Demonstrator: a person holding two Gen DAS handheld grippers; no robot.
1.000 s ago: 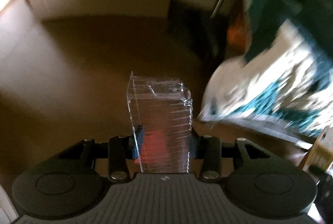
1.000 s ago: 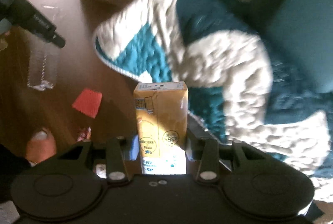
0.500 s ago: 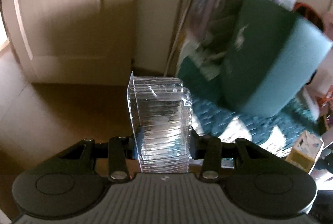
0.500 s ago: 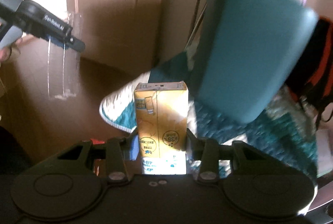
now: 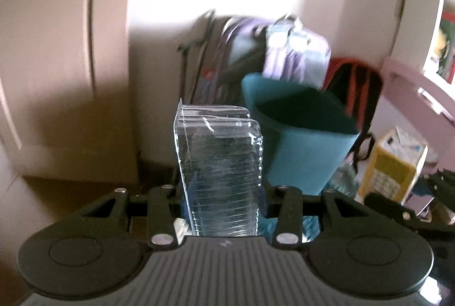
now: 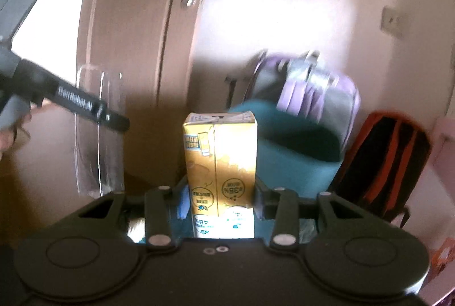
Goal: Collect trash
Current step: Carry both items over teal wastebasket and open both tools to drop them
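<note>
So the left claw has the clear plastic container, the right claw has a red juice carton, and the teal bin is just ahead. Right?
Not quite: the juice carton in the right claw is yellow, not red, as the right wrist view shows. The rest holds: the left claw grips the clear plastic container, and the teal bin stands just ahead.

Readable text on two items only. Yellow rectangular drink carton [image 6: 220, 172]: "36%" inside a circular badge on the right face, "48%" on the white band at its base, upside-down; other small print too blurred to read. Black bar of the left gripper [image 6: 85, 106]: white lettering, roughly "GenRobot.AI", first letters uncertain. Left wrist view: nothing legible.
</note>
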